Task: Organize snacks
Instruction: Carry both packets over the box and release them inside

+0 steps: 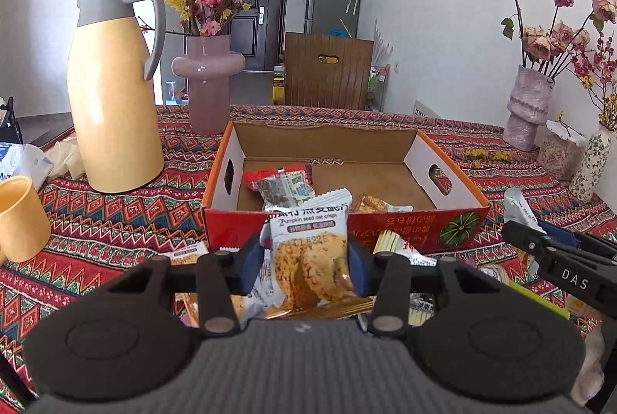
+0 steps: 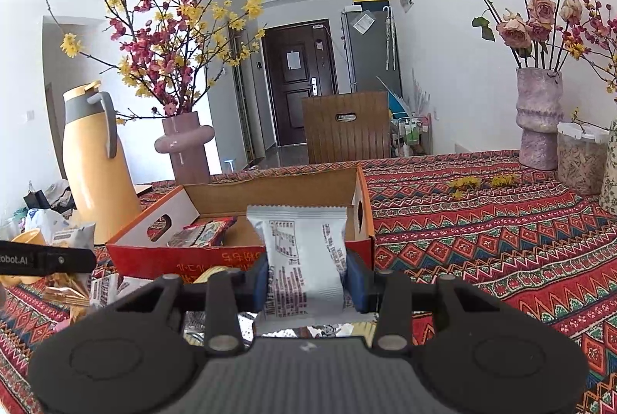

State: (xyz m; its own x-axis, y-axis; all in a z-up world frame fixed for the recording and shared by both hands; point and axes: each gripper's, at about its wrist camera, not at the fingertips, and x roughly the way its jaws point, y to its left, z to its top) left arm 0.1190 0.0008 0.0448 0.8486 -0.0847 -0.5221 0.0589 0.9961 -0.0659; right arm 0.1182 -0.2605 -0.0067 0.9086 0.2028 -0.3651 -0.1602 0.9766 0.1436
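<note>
Centrally, in the left wrist view, the left gripper [image 1: 306, 269] pinches a crinkled white packet [image 1: 308, 244] printed with round oat crisps; its blue pads press the packet's two sides, and the packet stands upright just in front of the near wall of the box [image 1: 397, 227]. That box is a shallow open cardboard tray, red and orange outside, white on its end walls, each pierced by an oval handle hole. On its brown floor lie a red-edged foil snack [image 1: 281, 184] at centre-left and a golden wrapped snack [image 1: 372, 204] against the near wall. More glossy wrappers lie loose on the tablecloth [image 1: 108, 221], a woven fabric of red zigzag bands, at lower centre below the gripper.

At centre in the right wrist view, the right gripper [image 2: 308, 285] clamps a second packet [image 2: 300, 252], matte grey-white with small dark print and a serrated top seam, held upright before the box's near right corner. The same gripper shows as a black bar at the right edge of the left wrist view.

At upper left stand a smooth yellow jug [image 1: 112, 94] with a grey handle, and a glossy pink vase [image 1: 208, 82] of blossom branches.
</note>
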